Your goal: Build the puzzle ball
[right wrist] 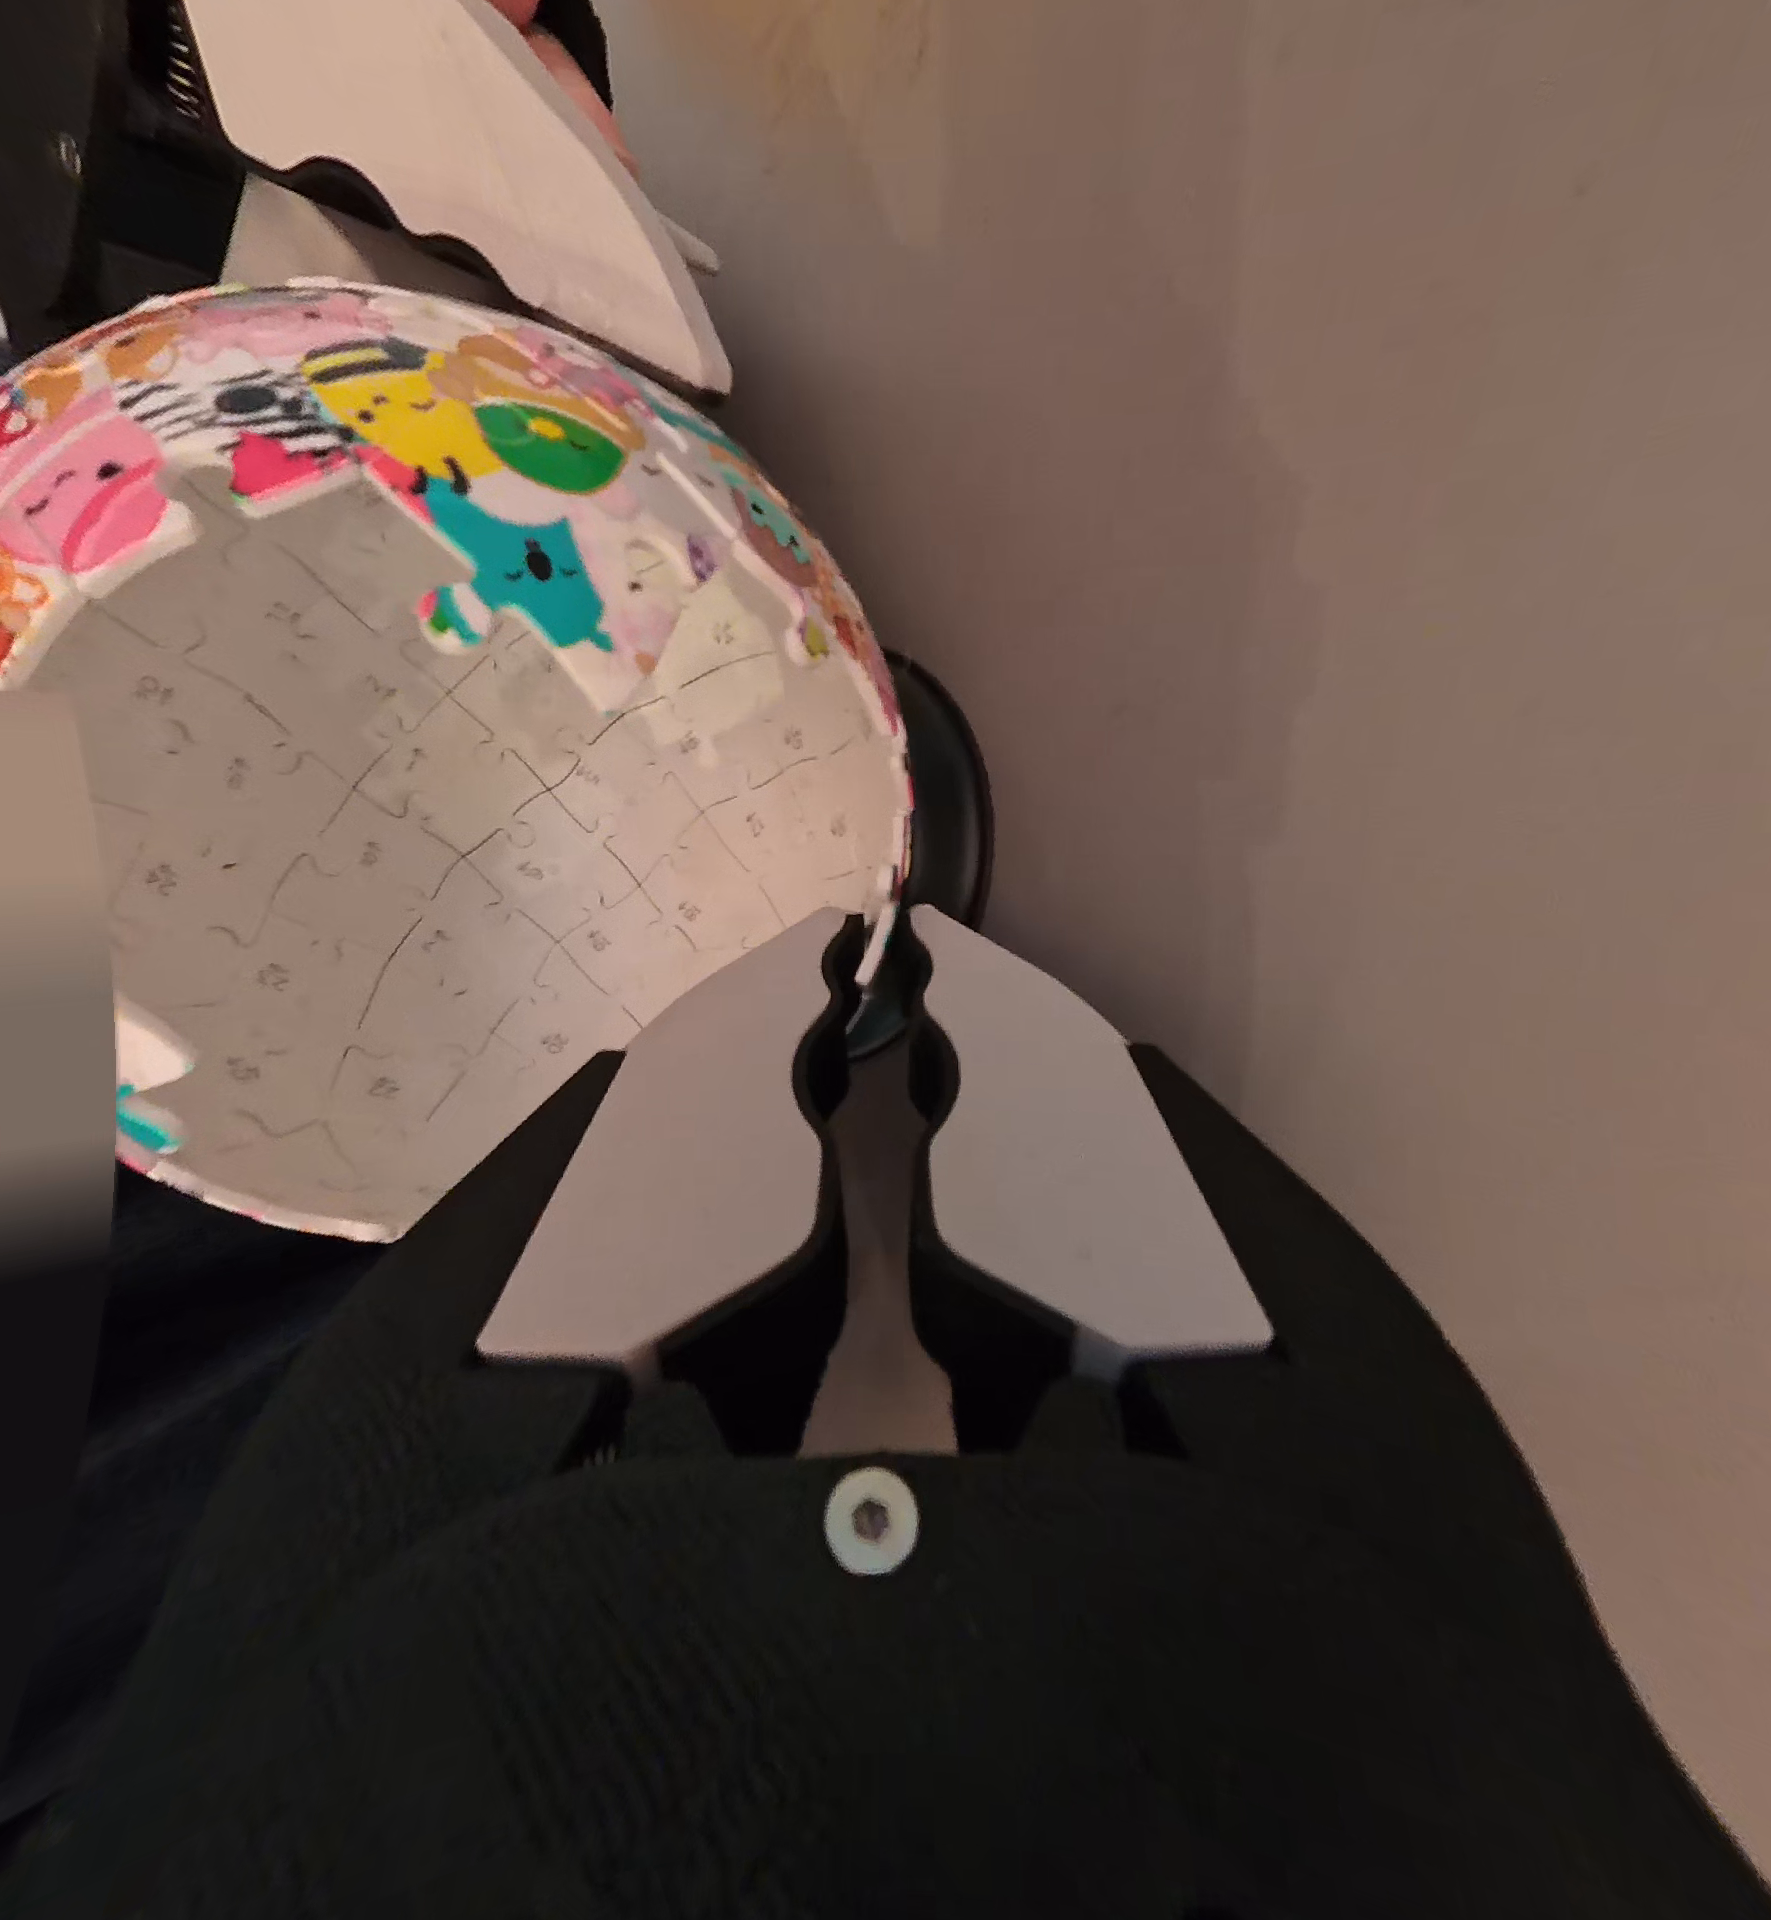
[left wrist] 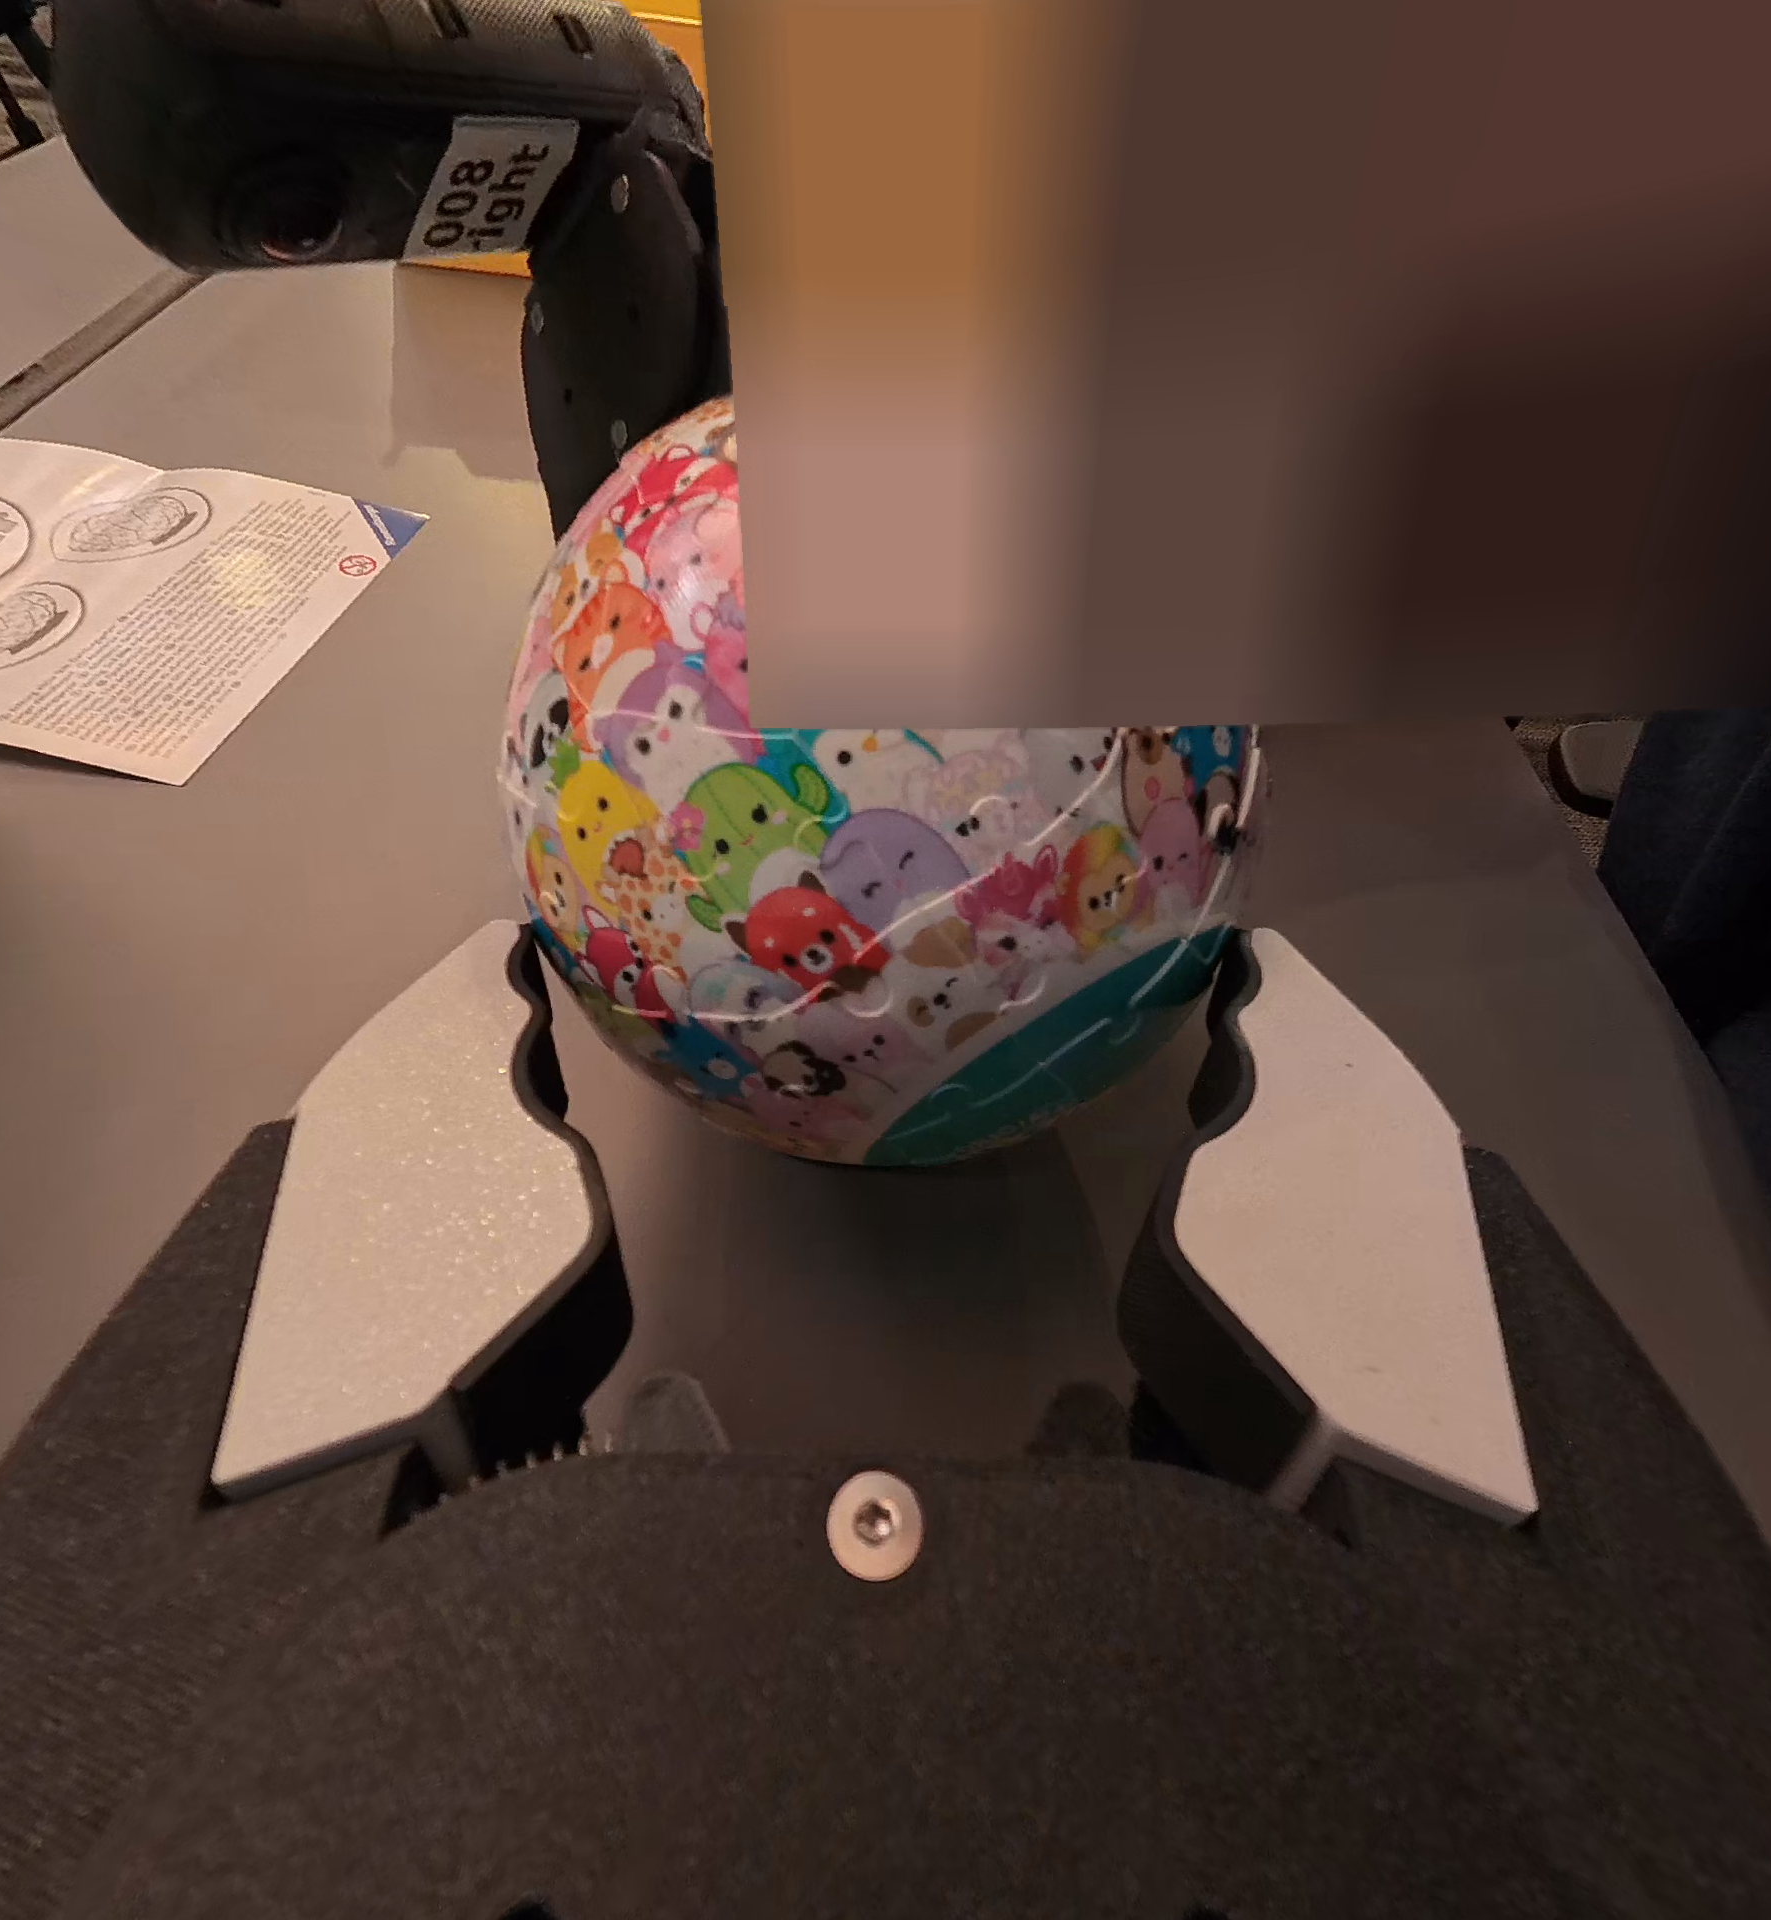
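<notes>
The puzzle ball (left wrist: pixel 860 883) is sitting on the grey table (left wrist: pixel 237 987), near the table's right edge, its shell printed with bright cartoon animals and a teal patch low on the right. In the right wrist view the ball (right wrist: pixel 445 831) is showing a large opening with a jagged, toothed rim, through which the pale, numbered backs of the joined pieces are visible. The table is lying bare to the left of the ball, giving free room on that side; the right edge is falling away close by.

The left gripper (left wrist: pixel 886 977) is standing wide open, its fingertips flanking the lower sides of the ball; contact cannot be confirmed. The right gripper (right wrist: pixel 876 956) is nearly closed, pinching the thin rim of the shell at the opening.

A folded instruction sheet (left wrist: pixel 154 603) is lying flat at the far left, cut off by the frame.

A blurred patch is covering the upper right of the ball in the left wrist view. A dark round object behind the rim in the right wrist view cannot be identified.
</notes>
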Action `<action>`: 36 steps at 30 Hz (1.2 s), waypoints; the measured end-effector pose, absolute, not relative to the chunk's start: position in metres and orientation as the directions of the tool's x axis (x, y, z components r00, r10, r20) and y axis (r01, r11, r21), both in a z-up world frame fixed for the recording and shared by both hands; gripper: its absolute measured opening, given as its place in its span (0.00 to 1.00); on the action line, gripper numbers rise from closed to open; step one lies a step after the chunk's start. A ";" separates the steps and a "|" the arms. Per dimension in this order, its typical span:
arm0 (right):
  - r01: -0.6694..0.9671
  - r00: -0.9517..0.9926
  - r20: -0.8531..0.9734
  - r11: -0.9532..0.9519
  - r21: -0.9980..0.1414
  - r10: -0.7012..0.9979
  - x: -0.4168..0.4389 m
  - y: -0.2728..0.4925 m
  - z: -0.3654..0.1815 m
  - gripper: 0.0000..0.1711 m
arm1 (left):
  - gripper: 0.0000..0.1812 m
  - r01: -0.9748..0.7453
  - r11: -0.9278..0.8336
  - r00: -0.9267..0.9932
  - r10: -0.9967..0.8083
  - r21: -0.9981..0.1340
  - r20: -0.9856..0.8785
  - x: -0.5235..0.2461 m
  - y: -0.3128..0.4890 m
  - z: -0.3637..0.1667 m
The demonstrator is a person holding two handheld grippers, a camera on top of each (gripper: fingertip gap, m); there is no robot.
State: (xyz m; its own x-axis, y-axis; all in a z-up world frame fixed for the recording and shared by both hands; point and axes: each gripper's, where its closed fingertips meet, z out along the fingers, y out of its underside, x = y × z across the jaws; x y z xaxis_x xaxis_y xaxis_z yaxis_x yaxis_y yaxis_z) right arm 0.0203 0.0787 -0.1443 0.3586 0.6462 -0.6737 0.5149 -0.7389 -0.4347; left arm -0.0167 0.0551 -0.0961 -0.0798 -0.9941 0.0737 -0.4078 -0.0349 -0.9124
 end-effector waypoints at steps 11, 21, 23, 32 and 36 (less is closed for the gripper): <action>0.503 0.369 -0.685 -0.755 -0.421 0.628 0.022 0.079 -0.144 0.03 | 0.65 -0.409 -0.039 -0.088 -0.993 -0.912 0.082 -0.016 0.054 -0.095; 0.456 0.399 -0.708 -0.796 -0.399 0.583 0.021 0.081 -0.144 0.02 | 0.65 -0.413 -0.043 -0.078 -0.994 -0.910 0.082 -0.016 0.055 -0.095; 0.441 0.392 -0.718 -0.802 -0.402 0.575 0.021 0.083 -0.143 0.03 | 0.65 -0.412 -0.045 -0.078 -0.993 -0.910 0.085 -0.016 0.055 -0.096; 0.445 0.385 -0.729 -0.806 -0.390 0.566 0.021 0.082 -0.144 0.04 | 0.65 -0.412 -0.047 -0.081 -0.993 -0.910 0.088 -0.016 0.055 -0.095; 0.444 0.392 -0.747 -0.821 -0.358 0.538 0.024 0.080 -0.147 0.07 | 0.65 -0.413 -0.047 -0.081 -0.993 -0.910 0.089 -0.016 0.055 -0.095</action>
